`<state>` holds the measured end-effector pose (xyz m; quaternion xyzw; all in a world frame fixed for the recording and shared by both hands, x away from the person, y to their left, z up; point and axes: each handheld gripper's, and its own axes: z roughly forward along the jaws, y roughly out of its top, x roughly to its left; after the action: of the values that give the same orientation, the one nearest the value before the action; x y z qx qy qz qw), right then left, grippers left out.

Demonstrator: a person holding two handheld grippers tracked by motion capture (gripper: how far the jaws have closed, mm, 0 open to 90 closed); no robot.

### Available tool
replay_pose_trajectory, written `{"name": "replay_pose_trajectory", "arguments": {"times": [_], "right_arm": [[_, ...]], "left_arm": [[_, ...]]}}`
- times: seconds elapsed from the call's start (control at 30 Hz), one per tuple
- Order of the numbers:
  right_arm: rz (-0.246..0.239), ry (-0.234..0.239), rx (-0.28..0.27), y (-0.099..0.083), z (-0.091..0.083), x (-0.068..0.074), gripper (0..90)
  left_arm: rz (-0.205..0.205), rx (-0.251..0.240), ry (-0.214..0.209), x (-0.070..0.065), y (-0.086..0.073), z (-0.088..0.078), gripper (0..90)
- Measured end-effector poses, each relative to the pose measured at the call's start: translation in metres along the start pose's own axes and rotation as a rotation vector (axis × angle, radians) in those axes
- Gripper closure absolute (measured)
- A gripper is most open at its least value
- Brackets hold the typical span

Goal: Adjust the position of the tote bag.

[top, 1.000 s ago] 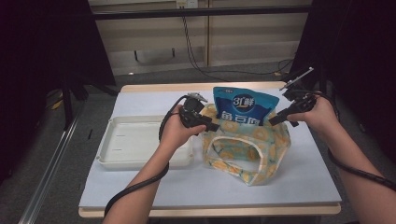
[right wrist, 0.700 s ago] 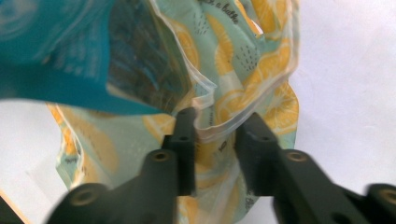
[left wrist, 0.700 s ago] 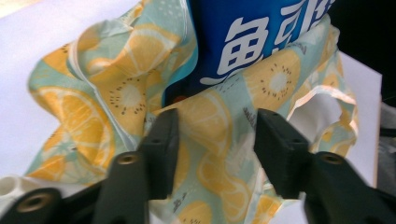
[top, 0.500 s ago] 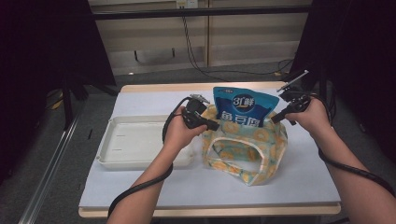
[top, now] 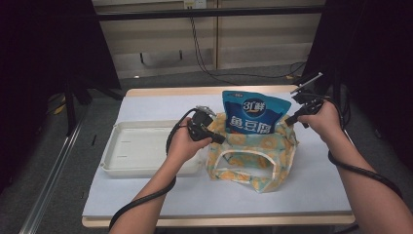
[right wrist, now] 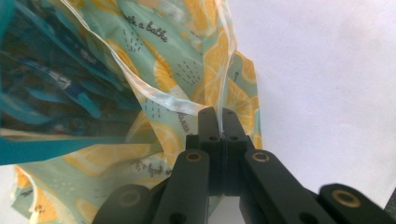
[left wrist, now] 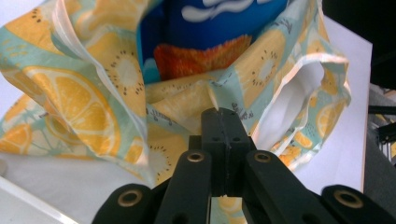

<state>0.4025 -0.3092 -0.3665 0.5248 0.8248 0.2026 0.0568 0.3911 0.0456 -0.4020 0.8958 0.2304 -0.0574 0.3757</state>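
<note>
Blue snack pouch (top: 255, 114) inside lemon-print bag (top: 253, 151)

Table (top: 146, 195) with tray (top: 131, 146), bag (top: 253, 156)

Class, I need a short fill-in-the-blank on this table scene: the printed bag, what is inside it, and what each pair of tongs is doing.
1. The blue pouch stands inside the bag printed with slices of ____.
2. The left tongs are ____ on the bag's edge.
3. The right tongs pinch the bag's ____.
4. Left of the bag lies a white ____.

Missing words: lemon; shut; edge; tray
</note>
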Motion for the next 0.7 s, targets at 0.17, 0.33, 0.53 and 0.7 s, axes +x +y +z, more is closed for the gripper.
{"name": "replay_pose_trajectory", "arguments": {"times": [0.17, 0.33, 0.53, 0.7], "right_arm": [[-0.003, 0.0, 0.004, -0.001, 0.007, -0.001, 90.0], [0.001, -0.01, 0.009, -0.002, 0.009, -0.002, 90.0], [0.012, -0.01, 0.012, -0.005, 0.012, -0.008, 90.0], [0.023, -0.006, 0.01, -0.008, 0.014, -0.009, 90.0]], "left_arm": [[0.001, 0.018, -0.013, 0.001, -0.01, 0.009, 90.0], [-0.013, 0.026, -0.02, 0.002, -0.019, 0.014, 90.0], [-0.011, 0.06, -0.022, 0.002, -0.028, 0.017, 90.0], [-0.017, 0.06, -0.032, 0.001, -0.034, 0.018, 90.0]]}}
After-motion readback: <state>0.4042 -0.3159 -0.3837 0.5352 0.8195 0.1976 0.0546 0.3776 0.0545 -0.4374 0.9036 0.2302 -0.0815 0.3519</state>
